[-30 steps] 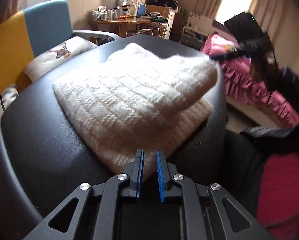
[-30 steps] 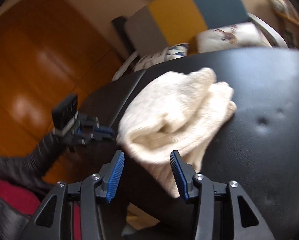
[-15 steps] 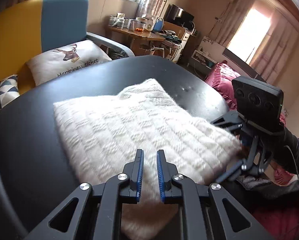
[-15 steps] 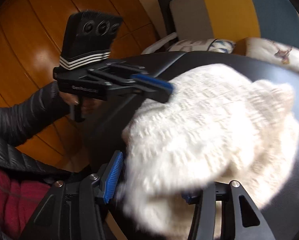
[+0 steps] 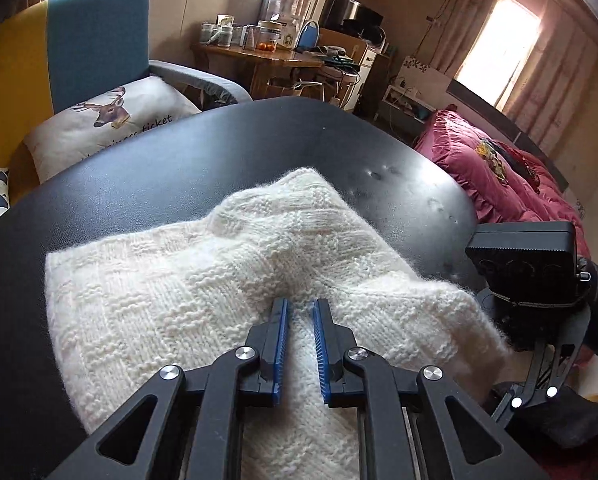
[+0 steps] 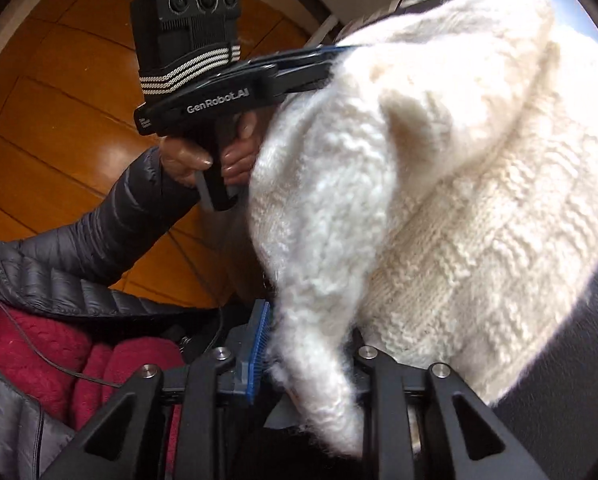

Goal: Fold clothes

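Left hand-held gripper (image 5: 300, 312) lies nearly closed over the sweater (image 5: 171, 300); right hand-held gripper (image 6: 307, 344) clamps its edge

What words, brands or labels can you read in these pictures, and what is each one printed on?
"GenRobot.AI": on the side of the left hand-held gripper, white letters on the black body, in the right wrist view.
"ticket": on the deer cushion on the armchair; the word before it is cut off by the black table edge.
A small white label at the rear of that gripper's body is too small to read.
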The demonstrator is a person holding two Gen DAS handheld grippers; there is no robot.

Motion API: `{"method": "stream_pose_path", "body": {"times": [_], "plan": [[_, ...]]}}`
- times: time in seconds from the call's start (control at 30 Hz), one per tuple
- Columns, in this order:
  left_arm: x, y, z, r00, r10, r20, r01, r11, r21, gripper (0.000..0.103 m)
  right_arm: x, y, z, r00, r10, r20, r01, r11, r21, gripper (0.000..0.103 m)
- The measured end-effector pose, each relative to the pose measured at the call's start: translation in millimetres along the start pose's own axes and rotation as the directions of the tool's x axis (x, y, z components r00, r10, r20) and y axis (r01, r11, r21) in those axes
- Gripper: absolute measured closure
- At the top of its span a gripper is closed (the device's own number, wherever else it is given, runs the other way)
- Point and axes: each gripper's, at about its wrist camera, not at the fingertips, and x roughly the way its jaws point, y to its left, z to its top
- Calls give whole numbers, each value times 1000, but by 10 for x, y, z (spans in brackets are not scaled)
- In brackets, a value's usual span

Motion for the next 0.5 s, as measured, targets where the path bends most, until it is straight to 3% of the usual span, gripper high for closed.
{"method": "stream_pose_path", "body": {"times": [0.07,0.2,0.27,0.37,0.5], "plan": [[-107,-10,-26,1000,-11,16,11,1000,-14,89,-99,22,-75,999,-19,44,18,1000,23,63],[-322,-66,-130,998,42,53,-43,999,13,87,-497,30,-149,979,-68,192,48,993,106,60],[-422,-44,-202,994,63,84,-62,998,-15,85,-737,0,-149,950,-88,298,43,987,155,53],[-541,20,-341,988,82,129,-70,993,-90,83,-994,-154,-72,884,-138,447,22,967,254,40],[-678,-39,-553,976,108,188,-80,986,-149,82,-992,-488,154,848,-197,492,-21,915,402,36]]}}
